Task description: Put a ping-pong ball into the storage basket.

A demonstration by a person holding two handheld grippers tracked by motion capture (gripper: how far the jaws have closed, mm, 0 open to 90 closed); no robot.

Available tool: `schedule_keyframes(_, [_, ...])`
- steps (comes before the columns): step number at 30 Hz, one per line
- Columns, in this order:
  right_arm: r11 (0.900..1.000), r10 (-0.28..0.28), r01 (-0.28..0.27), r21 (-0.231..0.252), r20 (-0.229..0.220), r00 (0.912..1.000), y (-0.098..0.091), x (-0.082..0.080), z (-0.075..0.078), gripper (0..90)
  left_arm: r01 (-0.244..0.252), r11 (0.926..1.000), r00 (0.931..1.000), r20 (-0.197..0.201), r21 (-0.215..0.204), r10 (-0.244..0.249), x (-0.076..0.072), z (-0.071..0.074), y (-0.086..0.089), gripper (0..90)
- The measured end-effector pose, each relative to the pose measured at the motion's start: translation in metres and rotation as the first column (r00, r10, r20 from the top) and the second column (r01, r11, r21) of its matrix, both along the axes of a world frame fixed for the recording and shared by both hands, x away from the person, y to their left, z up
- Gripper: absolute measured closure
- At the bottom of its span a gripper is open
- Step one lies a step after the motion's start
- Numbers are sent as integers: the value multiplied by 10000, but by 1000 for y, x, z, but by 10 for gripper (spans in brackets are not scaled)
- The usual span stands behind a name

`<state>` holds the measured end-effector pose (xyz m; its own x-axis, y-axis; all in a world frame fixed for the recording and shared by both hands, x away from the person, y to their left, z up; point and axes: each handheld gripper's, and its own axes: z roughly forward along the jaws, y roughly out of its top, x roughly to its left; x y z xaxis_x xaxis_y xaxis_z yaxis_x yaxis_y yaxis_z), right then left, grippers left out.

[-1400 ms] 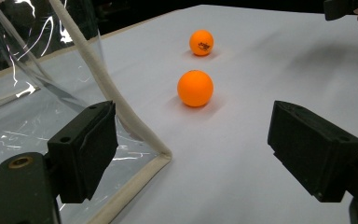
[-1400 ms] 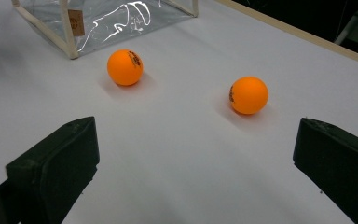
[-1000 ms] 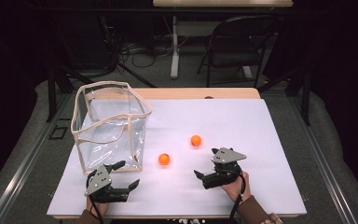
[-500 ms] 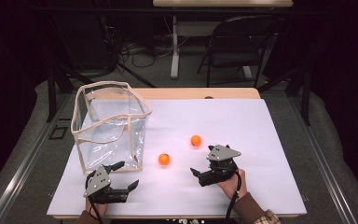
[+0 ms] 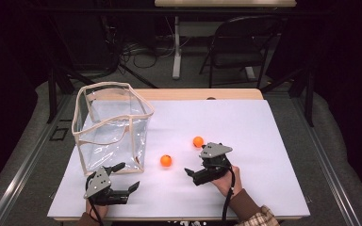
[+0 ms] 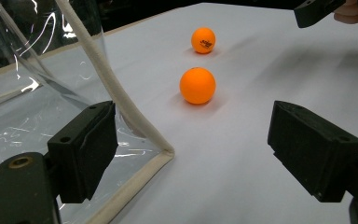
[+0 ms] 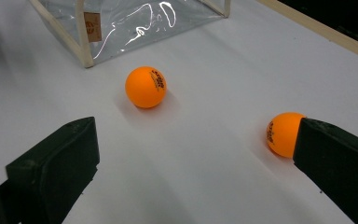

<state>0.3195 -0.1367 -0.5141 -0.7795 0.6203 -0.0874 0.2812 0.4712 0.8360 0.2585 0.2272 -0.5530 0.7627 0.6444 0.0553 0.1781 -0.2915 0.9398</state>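
Your right gripper sits low over the white desk, jaws spread wide and holding nothing; in the right gripper view the near orange ball lies ahead between the two jaws, not touching either; the far orange ball sits just beside the right-hand jaw, partly hidden behind it, contact cannot be told. In the high view the near ball is left of that gripper and the far ball just above it; the two are apart from each other. Your left gripper is at the desk's near-left edge, jaws also wide and empty; in the left gripper view one jaw stands in front of the bottom corner of the clear bag, whether they touch cannot be told; both balls lie beyond, out on open desk. The clear bag stands upright at the left, mouth open, cream trim round its rim.
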Motion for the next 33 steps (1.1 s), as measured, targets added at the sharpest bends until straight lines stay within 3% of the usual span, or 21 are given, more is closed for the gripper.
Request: schedule_keyframes(33, [9974, 622, -641, -316, -576, 9964, 32, 20, -4, 0, 58, 10000, 10000, 14, 72, -58, 1, 0, -1, 159])
